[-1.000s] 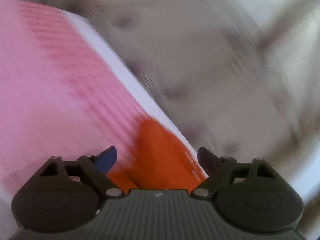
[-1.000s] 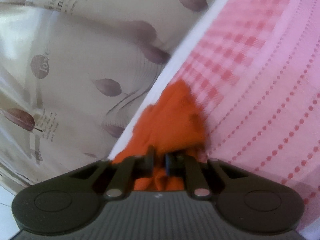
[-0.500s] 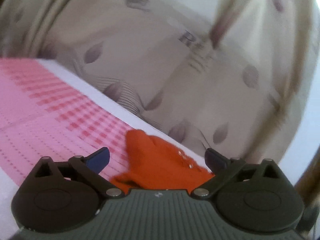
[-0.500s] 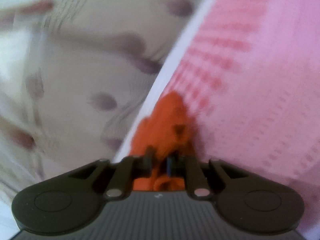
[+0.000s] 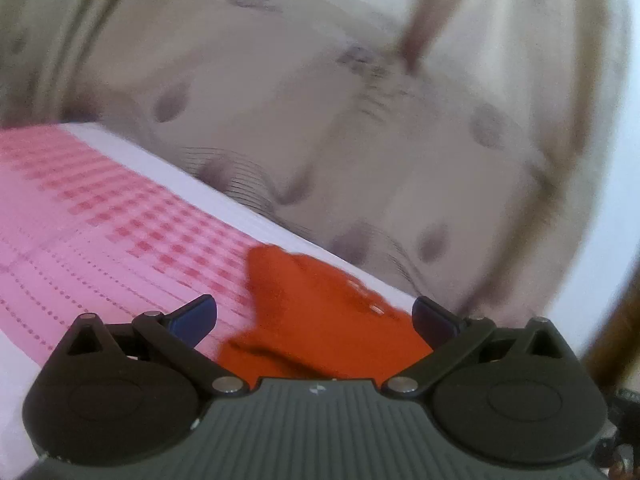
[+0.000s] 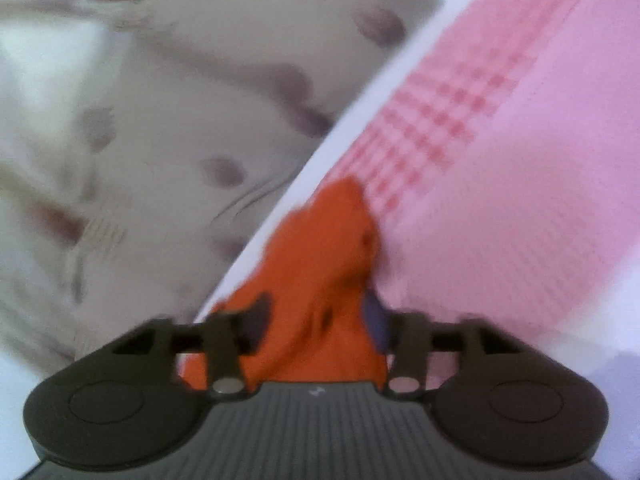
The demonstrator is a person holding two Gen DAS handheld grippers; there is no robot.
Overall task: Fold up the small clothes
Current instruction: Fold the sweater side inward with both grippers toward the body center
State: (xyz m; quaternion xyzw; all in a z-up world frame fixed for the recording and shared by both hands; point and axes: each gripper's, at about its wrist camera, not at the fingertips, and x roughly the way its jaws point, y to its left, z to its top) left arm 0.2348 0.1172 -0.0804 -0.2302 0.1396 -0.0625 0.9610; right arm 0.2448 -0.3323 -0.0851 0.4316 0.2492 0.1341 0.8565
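The orange garment [image 6: 320,280] lay bunched, unfolded; the right hand-held gripper [image 6: 316,320] was parted around it, the left hand-held gripper [image 5: 314,316] spread wide.

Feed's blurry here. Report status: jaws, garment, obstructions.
Left gripper open over orange garment. Right gripper jaws parted, orange cloth between them. Garment at pink cloth's edge. No obstruction seen.

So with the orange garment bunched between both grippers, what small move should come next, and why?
Probably close the left gripper on the orange garment. Its jaws stand wide open around the cloth, while the right gripper looks part-open in blur, so neither clearly holds it.
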